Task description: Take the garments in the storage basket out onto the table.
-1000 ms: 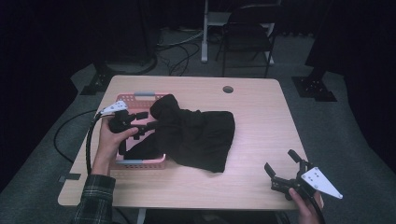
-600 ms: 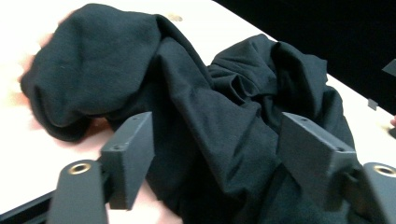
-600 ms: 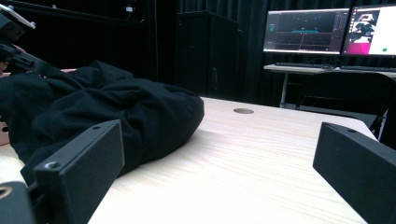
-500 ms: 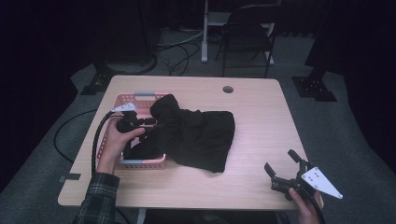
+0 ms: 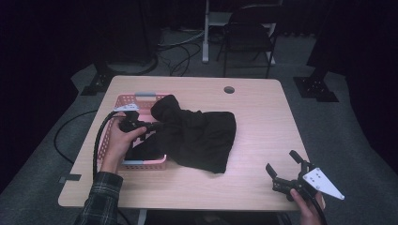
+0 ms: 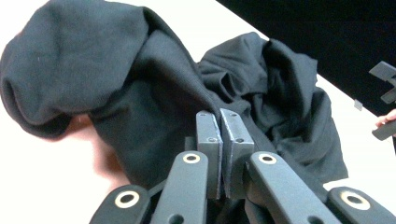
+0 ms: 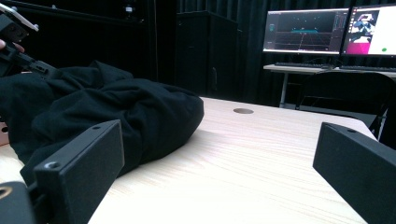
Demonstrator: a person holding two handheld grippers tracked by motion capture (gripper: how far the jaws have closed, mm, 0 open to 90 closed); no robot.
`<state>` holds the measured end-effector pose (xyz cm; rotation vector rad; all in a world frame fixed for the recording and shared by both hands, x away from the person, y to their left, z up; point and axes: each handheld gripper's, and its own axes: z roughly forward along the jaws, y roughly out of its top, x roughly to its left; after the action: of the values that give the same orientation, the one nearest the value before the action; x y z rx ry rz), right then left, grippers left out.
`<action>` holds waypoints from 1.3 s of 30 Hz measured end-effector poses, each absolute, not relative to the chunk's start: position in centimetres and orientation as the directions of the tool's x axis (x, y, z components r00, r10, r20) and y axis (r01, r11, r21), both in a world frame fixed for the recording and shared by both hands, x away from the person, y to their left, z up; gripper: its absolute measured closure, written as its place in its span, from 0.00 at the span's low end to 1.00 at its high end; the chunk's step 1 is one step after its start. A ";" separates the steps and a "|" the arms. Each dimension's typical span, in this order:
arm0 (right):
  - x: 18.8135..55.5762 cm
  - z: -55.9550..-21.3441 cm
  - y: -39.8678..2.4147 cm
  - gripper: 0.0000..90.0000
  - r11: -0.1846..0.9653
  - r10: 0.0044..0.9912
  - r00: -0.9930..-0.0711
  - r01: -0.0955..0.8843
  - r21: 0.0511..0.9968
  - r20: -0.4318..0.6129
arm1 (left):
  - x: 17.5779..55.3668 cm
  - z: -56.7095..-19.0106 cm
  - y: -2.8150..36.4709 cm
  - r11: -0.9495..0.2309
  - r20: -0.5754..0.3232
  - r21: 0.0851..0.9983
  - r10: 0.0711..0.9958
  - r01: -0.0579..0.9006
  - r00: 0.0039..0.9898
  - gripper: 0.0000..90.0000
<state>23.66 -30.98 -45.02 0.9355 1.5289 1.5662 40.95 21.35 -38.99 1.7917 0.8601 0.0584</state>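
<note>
Lying half in the pink plastic basket (image 5: 141, 163), the black fabric garment (image 5: 202, 136) stretches rightward over the table; left gripper (image 5: 151, 125), just closed, pinches its near-left fold; right gripper (image 5: 284, 169) open, well apart

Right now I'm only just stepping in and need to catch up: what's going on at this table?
A person is working a black garment that lies half in a pink basket and half on the wooden table. The left gripper has just been closing and its fingers now stand together against the cloth over the basket; whether a fold is pinched between them can't be told. The right gripper waits open near the table's near right corner, apart from the garment.
</note>
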 end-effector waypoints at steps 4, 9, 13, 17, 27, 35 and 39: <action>23.6 -45.0 -31.0 0.02 -0.013 0.889 -0.457 -0.020 1.000 0.002 | 40.7 -38.0 21.4 -0.111 -0.346 0.869 0.562 0.483 0.751 0.98; 23.7 -45.0 -31.0 0.02 -0.013 0.889 -0.457 -0.019 1.000 0.003 | 40.3 -36.3 20.6 -0.104 -0.303 0.897 0.563 0.430 0.769 0.98; 23.7 -45.0 -31.0 0.02 -0.012 0.889 -0.457 -0.020 1.000 0.002 | 40.2 -34.9 19.6 -0.098 -0.269 0.918 0.561 0.385 0.783 0.98; 23.7 -45.0 -31.0 0.02 -0.012 0.889 -0.457 -0.020 1.000 0.002 | 40.3 -33.6 18.6 -0.092 -0.248 0.930 0.553 0.355 0.795 0.98; 23.6 -45.0 -31.0 0.02 -0.012 0.889 -0.458 -0.019 1.000 0.002 | 39.7 -30.1 15.9 -0.059 -0.203 0.962 0.497 0.266 0.844 0.98; 23.7 -45.0 -31.0 0.02 -0.013 0.891 -0.455 -0.017 1.000 0.004 | 39.5 -28.0 12.3 -0.033 -0.181 0.976 0.437 0.216 0.881 0.98; 23.7 -45.0 -31.0 0.02 -0.013 0.892 -0.453 -0.017 1.000 0.004 | 39.7 -27.3 10.2 -0.036 -0.176 0.978 0.402 0.207 0.899 0.98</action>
<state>23.69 -30.98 -45.02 0.9412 1.5260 1.5624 39.67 10.17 -27.34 1.6197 0.4810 0.1663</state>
